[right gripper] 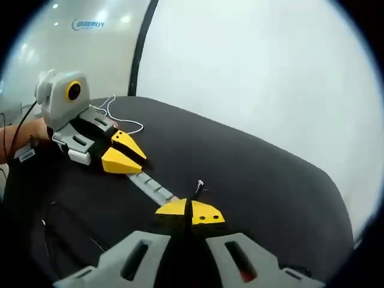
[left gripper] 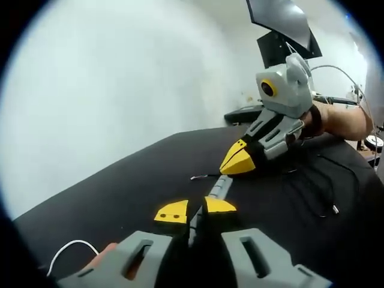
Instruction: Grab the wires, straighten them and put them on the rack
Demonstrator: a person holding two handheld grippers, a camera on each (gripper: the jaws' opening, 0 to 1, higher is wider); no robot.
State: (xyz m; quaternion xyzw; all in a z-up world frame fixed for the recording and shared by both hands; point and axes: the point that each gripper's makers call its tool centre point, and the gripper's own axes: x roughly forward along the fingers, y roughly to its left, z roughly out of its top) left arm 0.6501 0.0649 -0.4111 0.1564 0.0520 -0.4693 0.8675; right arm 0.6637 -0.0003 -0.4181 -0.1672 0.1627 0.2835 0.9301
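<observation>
A short grey ribbed cable point(right gripper: 151, 185) is stretched low over the black table point(right gripper: 264, 174) between my two grippers. My right gripper point(right gripper: 190, 211) is shut on one end of it, where a thin bare wire tip point(right gripper: 199, 185) sticks up. In the left gripper view the same cable point(left gripper: 221, 187) runs from my left gripper point(left gripper: 195, 210), shut on the near end, to the right gripper point(left gripper: 240, 161). The left gripper point(right gripper: 123, 153) comes in from the left of the right gripper view.
A white wire point(left gripper: 72, 246) loops on the table by the left gripper; the white wire point(right gripper: 120, 120) also lies behind it. Thin black wires point(left gripper: 330, 192) lie on the black cloth. A dark monitor point(left gripper: 282, 18) stands beyond. A person's hand point(left gripper: 336, 117) holds the right gripper.
</observation>
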